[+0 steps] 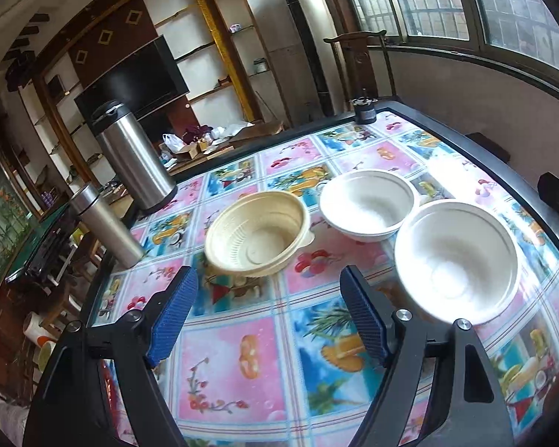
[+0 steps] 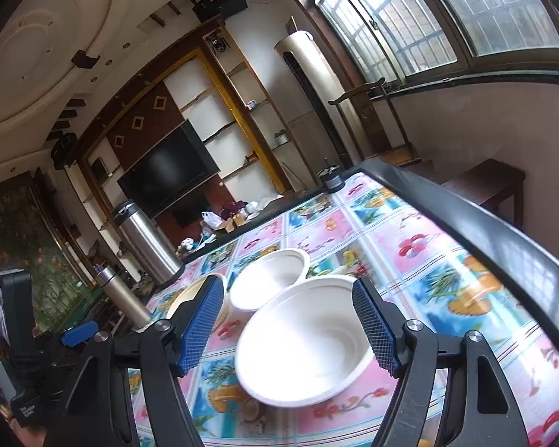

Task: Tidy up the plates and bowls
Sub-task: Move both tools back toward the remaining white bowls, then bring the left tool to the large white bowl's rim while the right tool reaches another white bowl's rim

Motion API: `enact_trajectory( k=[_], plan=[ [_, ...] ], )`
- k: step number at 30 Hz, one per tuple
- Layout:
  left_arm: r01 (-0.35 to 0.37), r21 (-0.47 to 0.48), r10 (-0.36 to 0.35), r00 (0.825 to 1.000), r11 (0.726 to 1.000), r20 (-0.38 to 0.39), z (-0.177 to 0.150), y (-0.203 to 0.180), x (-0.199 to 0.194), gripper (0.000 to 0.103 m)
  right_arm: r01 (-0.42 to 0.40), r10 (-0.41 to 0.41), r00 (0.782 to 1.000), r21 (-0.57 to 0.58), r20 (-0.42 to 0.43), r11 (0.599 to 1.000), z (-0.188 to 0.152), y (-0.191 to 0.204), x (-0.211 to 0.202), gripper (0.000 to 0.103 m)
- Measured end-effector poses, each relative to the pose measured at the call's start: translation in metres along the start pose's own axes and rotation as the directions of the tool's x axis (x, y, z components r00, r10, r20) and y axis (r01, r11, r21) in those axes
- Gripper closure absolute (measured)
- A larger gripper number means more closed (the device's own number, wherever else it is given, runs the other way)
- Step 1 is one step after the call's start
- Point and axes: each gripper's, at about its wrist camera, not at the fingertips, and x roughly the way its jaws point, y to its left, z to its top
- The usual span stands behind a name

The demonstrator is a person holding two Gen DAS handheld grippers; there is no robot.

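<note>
Three bowls stand on the flowered table top (image 1: pixel 242 354). A beige ribbed bowl (image 1: pixel 257 234) sits just beyond the tips of my left gripper (image 1: pixel 266 283), which is open and holds nothing. To its right stand a far white bowl (image 1: pixel 369 201) and a nearer white bowl (image 1: pixel 454 257). In the right wrist view the nearer white bowl (image 2: pixel 305 342) rests on the table, framed by the fingers of my right gripper (image 2: pixel 287 288). This gripper is open and its pads are clear of the rim. Behind are the far white bowl (image 2: pixel 272 275) and the beige bowl (image 2: pixel 184 296), half hidden by a finger.
A tall steel jug (image 1: pixel 134 156) and a steel tumbler (image 1: pixel 104 223) stand at the table's left edge. A small dark jar (image 1: pixel 365 110) sits at the far corner. The black table rim (image 2: pixel 484 223) runs along the right. A wooden bench (image 2: pixel 492 182) stands beyond it.
</note>
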Motion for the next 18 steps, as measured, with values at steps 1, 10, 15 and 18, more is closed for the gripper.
enact_trajectory(
  k=[1,10,15,18],
  plan=[
    [0.005,0.0,-0.005,1.0,1.0,-0.001,0.002,-0.003,0.001,0.024,0.007,-0.007,1.0,-0.005,0.005,1.0,0.002,-0.003,-0.001,0.028],
    [0.078,-0.015,-0.078,0.996,0.997,-0.037,0.014,-0.022,0.024,0.024,0.057,-0.057,0.998,-0.01,0.011,0.998,0.012,-0.026,0.001,0.023],
    [0.211,-0.115,-0.225,0.965,0.971,-0.136,0.01,-0.02,0.05,0.024,0.041,-0.036,0.996,0.073,-0.078,0.996,0.011,-0.049,0.016,0.023],
    [0.263,-0.179,-0.293,0.942,0.948,-0.165,0.005,-0.018,0.059,0.024,0.031,-0.017,0.991,0.109,-0.132,0.994,0.009,-0.056,0.026,0.023]
  ],
)
